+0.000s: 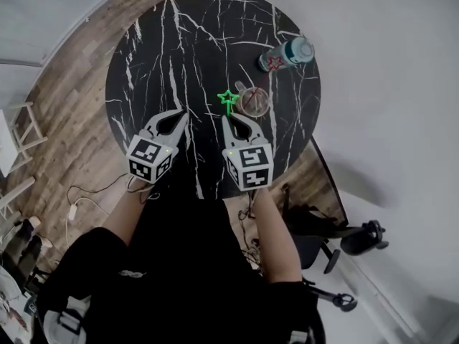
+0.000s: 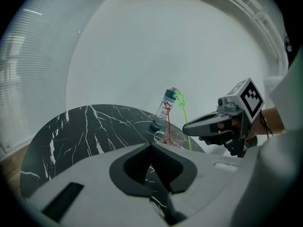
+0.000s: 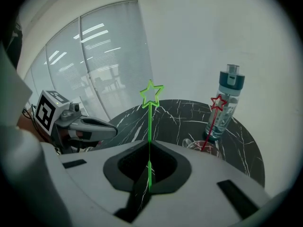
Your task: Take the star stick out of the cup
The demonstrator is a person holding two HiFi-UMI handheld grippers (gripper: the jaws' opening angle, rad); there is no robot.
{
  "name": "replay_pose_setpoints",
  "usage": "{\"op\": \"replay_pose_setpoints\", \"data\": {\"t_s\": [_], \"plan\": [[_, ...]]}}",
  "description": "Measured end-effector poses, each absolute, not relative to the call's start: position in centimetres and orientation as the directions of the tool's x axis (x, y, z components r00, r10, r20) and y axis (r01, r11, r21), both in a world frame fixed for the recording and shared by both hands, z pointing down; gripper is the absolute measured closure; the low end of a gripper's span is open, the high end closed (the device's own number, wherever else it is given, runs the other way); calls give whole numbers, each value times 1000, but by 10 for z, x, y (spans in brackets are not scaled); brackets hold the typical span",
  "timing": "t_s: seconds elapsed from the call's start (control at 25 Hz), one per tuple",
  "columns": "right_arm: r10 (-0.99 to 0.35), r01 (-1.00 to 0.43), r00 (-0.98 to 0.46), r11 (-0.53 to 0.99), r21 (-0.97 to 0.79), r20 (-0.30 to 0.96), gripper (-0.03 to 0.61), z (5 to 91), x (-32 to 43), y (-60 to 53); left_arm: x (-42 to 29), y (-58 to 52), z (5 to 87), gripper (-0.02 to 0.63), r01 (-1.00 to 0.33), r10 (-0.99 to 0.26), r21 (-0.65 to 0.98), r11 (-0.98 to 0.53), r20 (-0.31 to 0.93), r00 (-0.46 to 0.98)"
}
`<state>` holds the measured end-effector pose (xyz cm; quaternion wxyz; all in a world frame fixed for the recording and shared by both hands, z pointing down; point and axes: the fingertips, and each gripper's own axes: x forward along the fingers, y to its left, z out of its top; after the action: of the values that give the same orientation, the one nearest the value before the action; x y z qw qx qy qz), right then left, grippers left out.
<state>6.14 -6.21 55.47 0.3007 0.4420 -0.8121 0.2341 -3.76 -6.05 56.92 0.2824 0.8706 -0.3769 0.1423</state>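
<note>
A thin green star stick [image 3: 149, 122] stands upright in my right gripper [image 3: 149, 146], which is shut on its shaft. Its star [image 1: 228, 100] sits just left of the clear cup [image 1: 254, 102] on the black marble table [image 1: 165, 56]. A red star stick [image 3: 217, 103] leans in that cup [image 3: 202, 148]. My left gripper [image 1: 180, 117] hovers over the table left of the right gripper [image 1: 228, 124], jaws together with nothing between them. From the left gripper view, the green stick [image 2: 184, 122] rises beside the cup [image 2: 170, 137], at the tip of the right gripper [image 2: 189, 125].
A clear water bottle [image 1: 290, 52] with a teal cap stands behind the cup near the table's far right edge. Wooden floor [image 1: 64, 99] surrounds the round table. A dark chair base [image 1: 344, 239] is at the lower right.
</note>
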Motion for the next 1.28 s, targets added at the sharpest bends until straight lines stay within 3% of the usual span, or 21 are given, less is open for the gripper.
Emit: {"op": "replay_pose_setpoints", "data": {"t_s": [0.52,1.28], "plan": [[-480,-883,-392,436,-175,785,578,639,47,-55,-61,-49,631,614,-740,-501,413,-531,551,667],[-419,-918,-319,358,-168,850,577,695,55,-53,-61,-43,672,614,-713,-416,451,-537,593,689]]}}
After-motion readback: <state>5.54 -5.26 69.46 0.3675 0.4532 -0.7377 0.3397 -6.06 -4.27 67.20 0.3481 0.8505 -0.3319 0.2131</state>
